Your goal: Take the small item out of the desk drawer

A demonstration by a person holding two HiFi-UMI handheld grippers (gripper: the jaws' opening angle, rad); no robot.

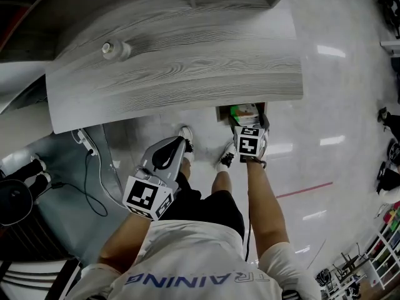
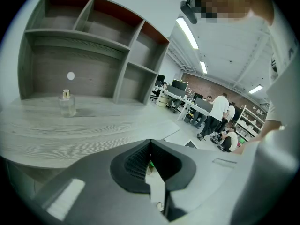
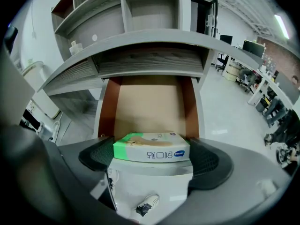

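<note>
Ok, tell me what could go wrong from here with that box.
The right gripper spans the small box end to end with its jaws spread wide; with so little margin it could slip or twist when lifted. The box sits at the open drawer's front, close under the desktop edge, so a steep lift might clip it.

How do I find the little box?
Find the grey wooden desk, then the open drawer under its top. At the drawer's front lies the small box: flat, white with a green end, unlike the clear bottle up on the desktop.
</note>
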